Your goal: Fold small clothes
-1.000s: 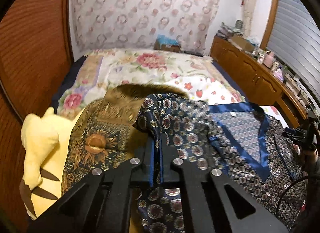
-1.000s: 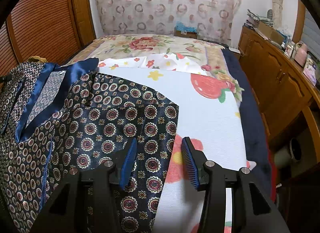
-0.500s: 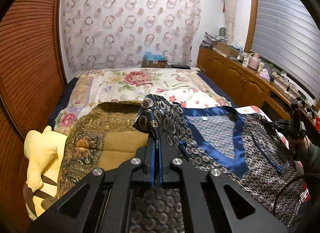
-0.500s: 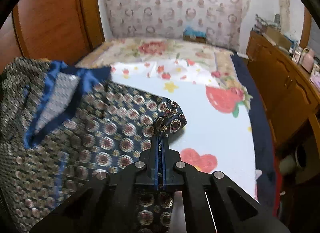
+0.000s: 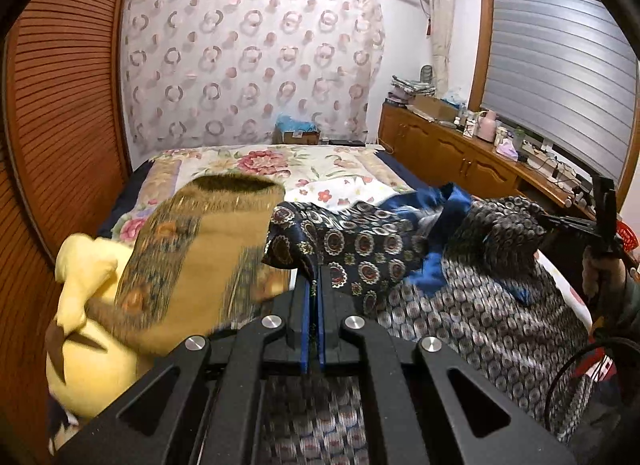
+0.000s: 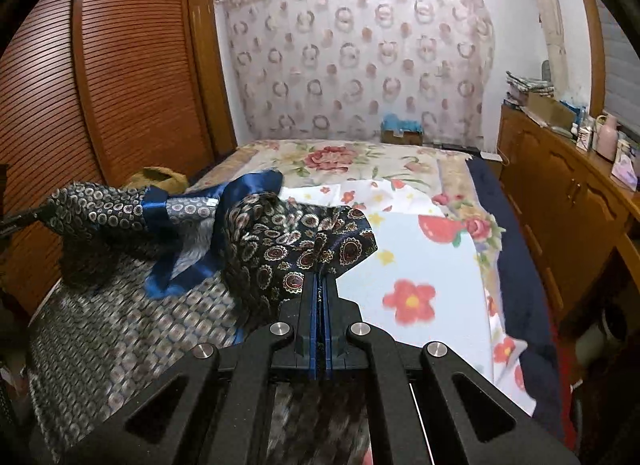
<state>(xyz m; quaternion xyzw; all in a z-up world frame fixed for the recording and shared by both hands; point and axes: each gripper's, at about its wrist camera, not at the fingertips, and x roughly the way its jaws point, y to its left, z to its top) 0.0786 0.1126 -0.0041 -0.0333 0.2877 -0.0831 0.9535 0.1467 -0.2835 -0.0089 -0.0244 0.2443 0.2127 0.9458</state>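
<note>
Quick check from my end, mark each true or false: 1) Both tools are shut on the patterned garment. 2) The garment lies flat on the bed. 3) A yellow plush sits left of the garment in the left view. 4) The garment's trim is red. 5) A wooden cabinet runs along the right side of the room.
1) True: the left tool and the right tool each pinch a fold of the garment.
2) False: its held corners are lifted off the bed and the cloth is bunched.
3) True: the plush is at the left.
4) False: the trim is blue.
5) True: the cabinet stands there.
</note>
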